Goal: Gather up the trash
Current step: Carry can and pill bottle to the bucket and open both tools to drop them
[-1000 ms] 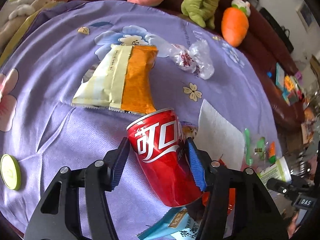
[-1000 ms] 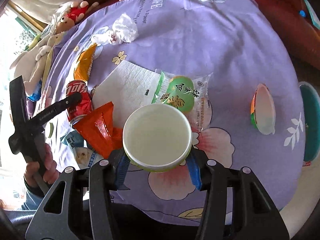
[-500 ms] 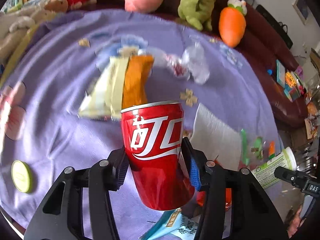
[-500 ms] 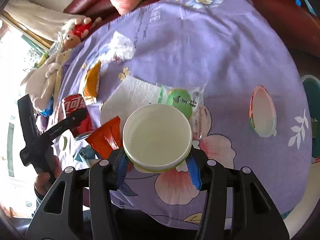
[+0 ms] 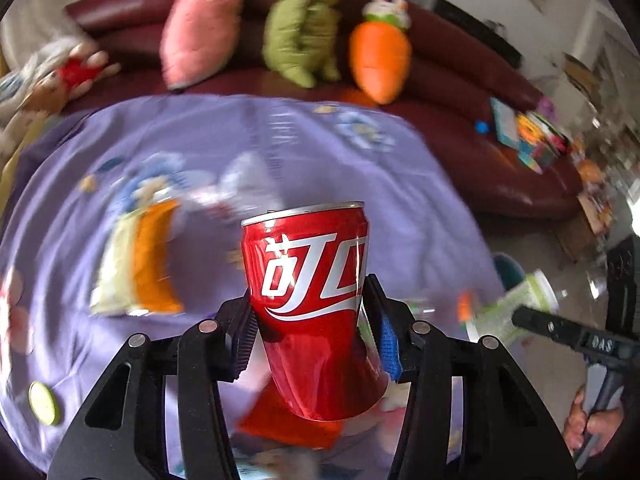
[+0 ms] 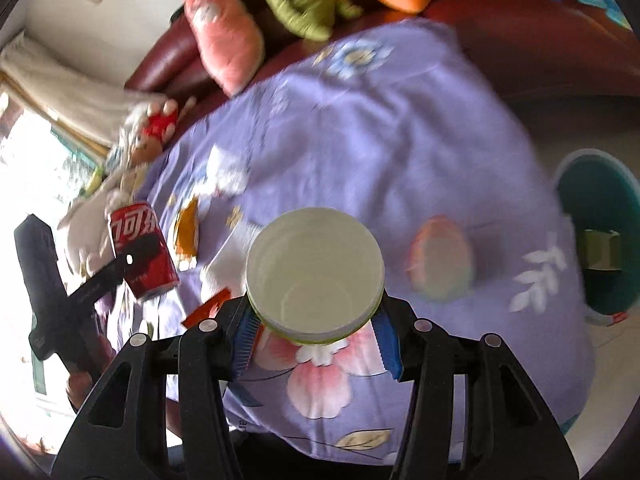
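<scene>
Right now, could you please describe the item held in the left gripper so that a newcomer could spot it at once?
Start at the round table under the purple flowered cloth, in front of the dark red sofa. Above its near edge, the left gripper clamps a red aluminium drink can. White lettering and its dented lower half distinguish it from the flat wrappers lying around.

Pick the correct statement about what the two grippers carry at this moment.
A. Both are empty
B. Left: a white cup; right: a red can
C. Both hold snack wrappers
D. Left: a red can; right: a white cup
D: the left gripper clamps the red can, and the right gripper clamps the white cup, both clear of the purple tablecloth.
</scene>
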A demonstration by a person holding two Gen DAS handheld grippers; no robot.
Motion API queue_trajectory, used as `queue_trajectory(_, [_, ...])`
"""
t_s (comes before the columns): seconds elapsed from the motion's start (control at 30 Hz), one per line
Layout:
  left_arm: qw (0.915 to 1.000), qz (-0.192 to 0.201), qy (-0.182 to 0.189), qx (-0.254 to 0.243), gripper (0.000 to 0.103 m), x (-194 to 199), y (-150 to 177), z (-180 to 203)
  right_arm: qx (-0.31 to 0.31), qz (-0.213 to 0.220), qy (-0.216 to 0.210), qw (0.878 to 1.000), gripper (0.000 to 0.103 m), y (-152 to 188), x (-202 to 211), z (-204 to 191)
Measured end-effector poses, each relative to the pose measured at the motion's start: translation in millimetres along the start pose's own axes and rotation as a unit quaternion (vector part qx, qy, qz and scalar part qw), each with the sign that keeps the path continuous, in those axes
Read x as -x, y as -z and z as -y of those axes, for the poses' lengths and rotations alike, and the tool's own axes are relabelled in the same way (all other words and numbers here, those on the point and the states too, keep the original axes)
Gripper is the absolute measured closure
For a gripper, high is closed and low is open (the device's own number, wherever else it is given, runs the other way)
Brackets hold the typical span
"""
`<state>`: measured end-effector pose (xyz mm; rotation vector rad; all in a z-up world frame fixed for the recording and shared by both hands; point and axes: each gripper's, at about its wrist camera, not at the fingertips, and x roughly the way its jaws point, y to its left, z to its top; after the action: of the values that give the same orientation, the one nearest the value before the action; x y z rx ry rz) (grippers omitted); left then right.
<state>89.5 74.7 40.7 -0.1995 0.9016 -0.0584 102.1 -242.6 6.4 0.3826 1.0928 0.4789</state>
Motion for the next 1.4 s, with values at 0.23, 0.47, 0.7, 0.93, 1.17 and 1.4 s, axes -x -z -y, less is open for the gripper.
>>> queue_trajectory(0.23, [0.9932, -0.018, 0.078, -0.085, 0.052, -23, -13, 112, -0.067, 0.086, 0.056, 0.992, 0.055, -13, 82, 86])
queue_trajectory(0.47, [0.981, -0.056, 0.124, -0.138, 0.052, -60, -10, 202, -0.135, 0.113, 0.126, 0.976, 0.055, -2, 121, 176])
queue_trajectory(0.7, [0.9731, -0.082, 0.132, -0.17, 0.052, -94, -8, 263, -0.178, 0.094, 0.145, 0.969, 0.055, 7, 109, 239])
queue_trajectory(0.93, [0.9681, -0.106, 0.131, -0.185, 0.052, -126, -5, 299, -0.176, 0.066, 0.152, 0.97, 0.054, 3, 75, 265])
queue_trajectory(1.17, [0.9633, -0.127, 0.129, -0.198, 0.052, -151, 0, 325, -0.179, 0.019, 0.129, 0.975, 0.048, 7, 42, 280])
queue_trajectory(1.4, [0.9599, -0.143, 0.127, -0.205, 0.052, -170, 6, 343, -0.188, 0.038, 0.138, 0.972, 0.042, 11, 61, 296])
